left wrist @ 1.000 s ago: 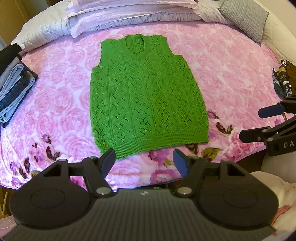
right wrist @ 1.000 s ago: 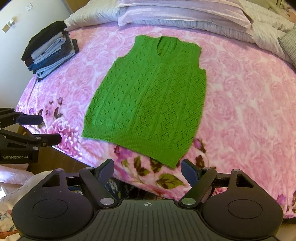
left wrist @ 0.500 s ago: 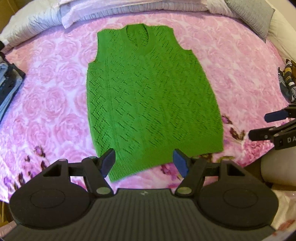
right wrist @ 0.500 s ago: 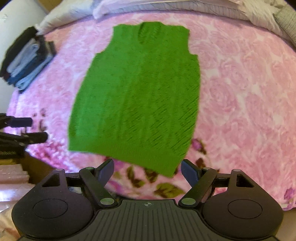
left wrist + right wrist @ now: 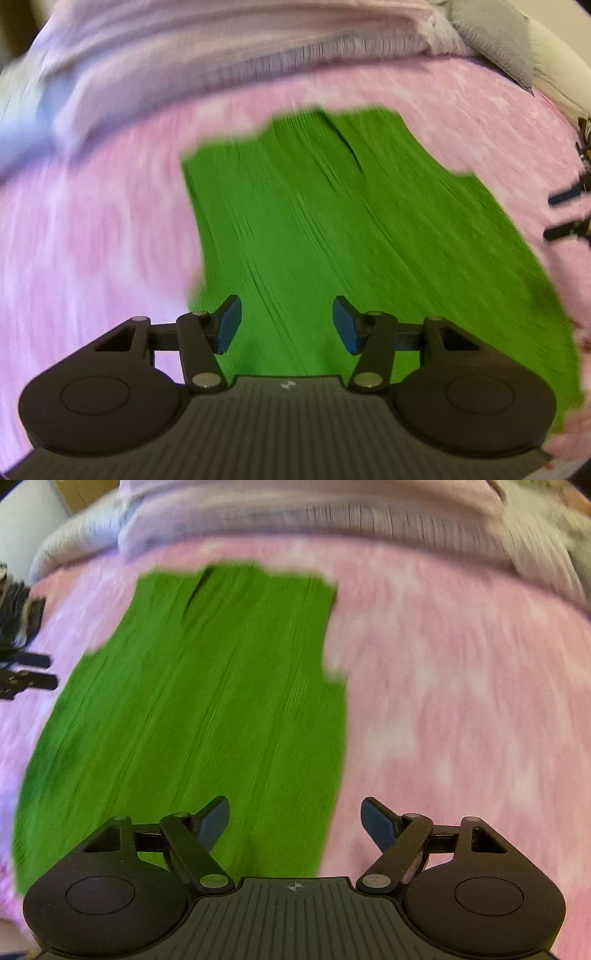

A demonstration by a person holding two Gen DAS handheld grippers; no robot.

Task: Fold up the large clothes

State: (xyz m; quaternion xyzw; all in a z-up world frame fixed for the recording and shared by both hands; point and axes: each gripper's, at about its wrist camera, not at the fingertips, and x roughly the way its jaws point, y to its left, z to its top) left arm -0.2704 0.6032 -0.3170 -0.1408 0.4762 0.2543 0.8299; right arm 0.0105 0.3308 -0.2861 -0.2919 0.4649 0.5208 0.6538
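Both views are smeared with blur. Nearest the left camera, the left gripper [image 5: 286, 325] hangs over the lower left part of the vest [image 5: 351, 240], its blue pads [image 5: 228, 325] apart and closing, nothing pinched between them; whether they touch the knit I cannot tell. The right gripper [image 5: 295, 825] hangs over the vest's right edge, low on the garment, jaws spread wide and empty, its left pad above green, its right pad above the pink blanket [image 5: 461, 701].

The vest [image 5: 207, 709] lies flat on the blanket [image 5: 92, 240], hem toward the cameras, neckline away. Beyond the neckline, pale bedding [image 5: 221, 48] runs along the head of the bed. Right of the vest, at the frame edge of the left view, the right gripper's fingers [image 5: 565, 214] poke in; left of the vest, in the right view, the left gripper's fingers [image 5: 29, 672] do likewise.
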